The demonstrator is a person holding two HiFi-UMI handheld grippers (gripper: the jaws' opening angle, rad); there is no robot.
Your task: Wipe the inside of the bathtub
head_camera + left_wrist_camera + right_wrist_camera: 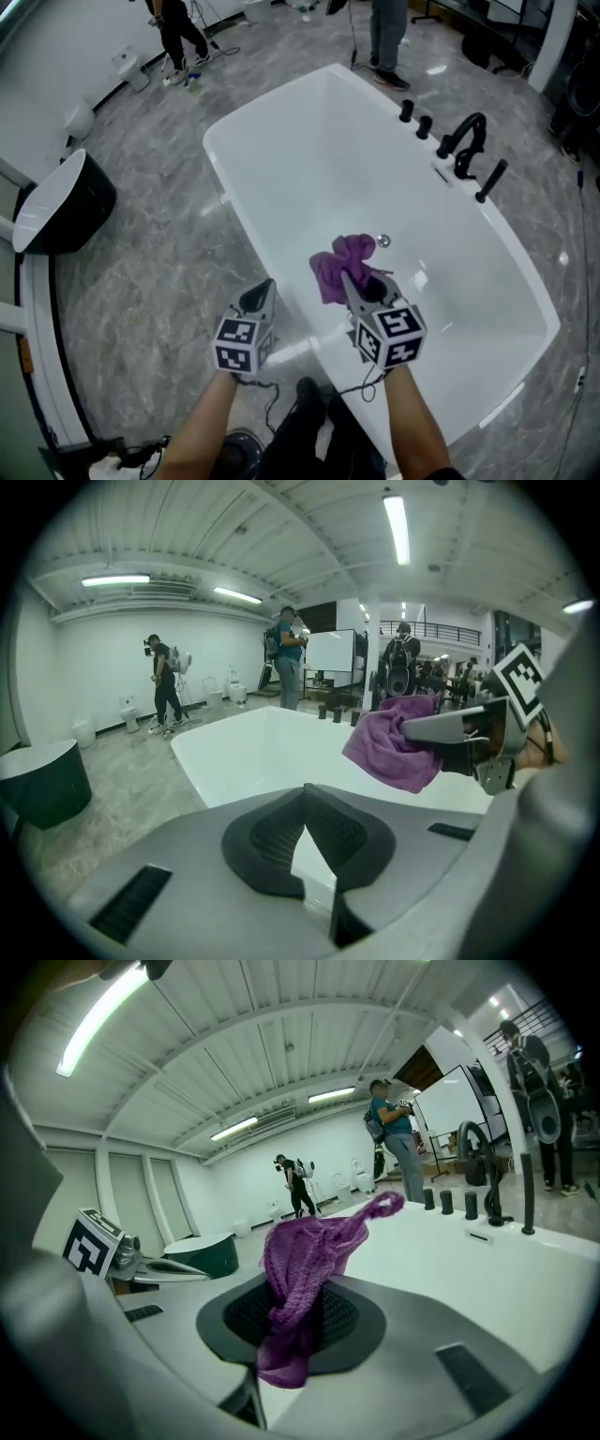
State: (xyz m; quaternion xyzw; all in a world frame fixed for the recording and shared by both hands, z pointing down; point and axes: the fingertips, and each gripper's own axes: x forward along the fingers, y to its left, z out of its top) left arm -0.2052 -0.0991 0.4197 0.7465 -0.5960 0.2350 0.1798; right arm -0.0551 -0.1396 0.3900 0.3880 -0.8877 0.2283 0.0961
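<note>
The right gripper (298, 1309) has its jaws clamped on a purple cloth (302, 1262). The cloth bunches up above the jaws, and a thin tail hangs back between the pads. In the head view this gripper reaches over the near rim of the white bathtub (281, 169), holding the cloth out over the tub's inside, just short of the round metal drain (382, 241). The gripper's body hides the lower part of the cloth there, so whether it touches the tub surface cannot be told.

The left gripper (305, 803) holds nothing. Its jaw tips meet, with only a sliver of white tub showing behind them. It sits beside the right gripper at the tub's near rim, partly over the grey marbled floor (141, 272).

A black faucet (466, 145) with separate black knobs stands on the far rim. A black basin with a white top (66, 202) stands well apart on the left. The top edge of the head view cuts off two people (386, 42), leaving mostly their legs in sight.
</note>
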